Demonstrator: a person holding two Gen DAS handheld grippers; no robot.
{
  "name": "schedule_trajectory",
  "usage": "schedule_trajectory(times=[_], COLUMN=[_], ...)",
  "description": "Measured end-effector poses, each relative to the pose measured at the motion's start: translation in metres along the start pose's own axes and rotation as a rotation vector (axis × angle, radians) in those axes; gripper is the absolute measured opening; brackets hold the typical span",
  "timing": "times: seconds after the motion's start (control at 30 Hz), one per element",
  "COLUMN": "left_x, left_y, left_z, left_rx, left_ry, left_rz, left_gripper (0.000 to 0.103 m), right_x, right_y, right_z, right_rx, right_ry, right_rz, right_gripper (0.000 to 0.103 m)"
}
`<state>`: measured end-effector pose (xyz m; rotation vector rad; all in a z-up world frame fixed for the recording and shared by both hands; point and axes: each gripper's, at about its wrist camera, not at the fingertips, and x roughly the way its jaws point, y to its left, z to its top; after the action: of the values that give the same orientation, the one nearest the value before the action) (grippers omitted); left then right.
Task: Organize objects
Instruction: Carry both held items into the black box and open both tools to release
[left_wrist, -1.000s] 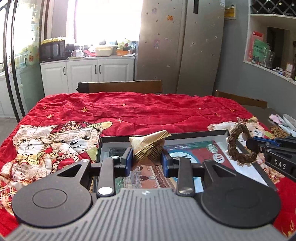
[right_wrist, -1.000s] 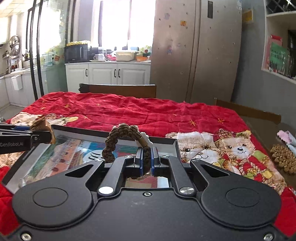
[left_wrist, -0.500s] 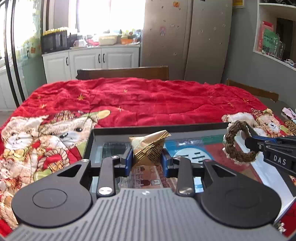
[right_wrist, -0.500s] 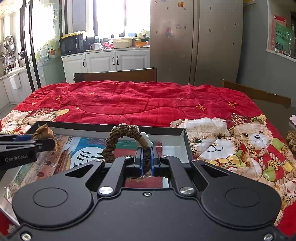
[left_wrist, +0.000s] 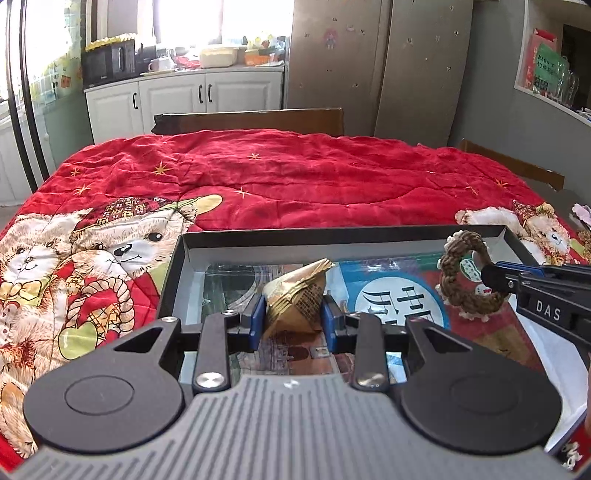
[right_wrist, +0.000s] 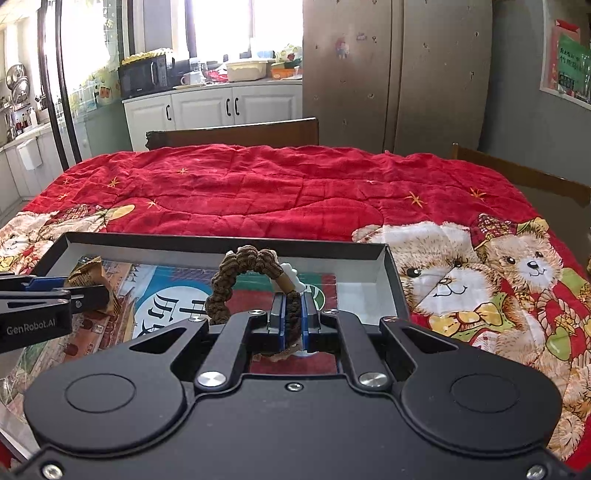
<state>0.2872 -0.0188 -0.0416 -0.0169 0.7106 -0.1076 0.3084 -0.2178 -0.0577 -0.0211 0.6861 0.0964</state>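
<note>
Both hand-held grippers have come forward and lower over the shallow black box (left_wrist: 332, 236) since a second ago, so more of its printed floor now lies beneath them; each carries the same thing as before.

One box lies on the red quilt (left_wrist: 295, 177) with teddy-bear prints that covers the tabletop. Its floor is lined with a colourful printed sheet showing a pale circle with dark characters.

Two hand-held grippers are in view. The left hand-held gripper (left_wrist: 293, 321) has its blue pads partly apart and pressed on one gold-wrapped pyramid packet (left_wrist: 295, 299), which sits upright between them above the left half of the box. From the right wrist view the same packet (right_wrist: 92, 284) shows near the box's left wall, pinched at the tip of the left hand-held gripper (right_wrist: 92, 291).

The right hand-held gripper (right_wrist: 292, 317) is closed tight on one brown braided cord ring (right_wrist: 240, 280); the ring stands up from the pads as an arch, with a small white charm and a tan bead on its right side. It hangs over the right half of the box, short of the far wall. In the left wrist view the ring (left_wrist: 469, 280) is near the box's far right corner, held by the right hand-held gripper (left_wrist: 491, 277).

Two wooden chair backs stand beyond the quilt, away from the box.
</note>
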Motion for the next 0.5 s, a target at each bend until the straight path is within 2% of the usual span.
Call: schedule_trajectory(times=[0.37,0.4,0.5], left_x=[0.0028,0.0028,0.0027], left_y=[-0.0002,0.0002,0.0007], left_z=[-0.0001,-0.0001,0.0], left_rx=[0.001,0.0,-0.002], left_ry=[0.017,0.017,0.017], left_rz=[0.011,0.01,0.008], left_gripper=[0.04,0.041,0.056], right_x=[0.0106,0.0108,0.0111], right_y=[0.0018,0.0022,0.0028], right_z=[0.0018,0.0014,0.0016], right_rx=[-0.022,-0.025,-0.03], right_ry=[0.057,0.058,0.063], right_rz=[0.018,0.018,0.016], right_gripper=[0.01,0.011,0.014])
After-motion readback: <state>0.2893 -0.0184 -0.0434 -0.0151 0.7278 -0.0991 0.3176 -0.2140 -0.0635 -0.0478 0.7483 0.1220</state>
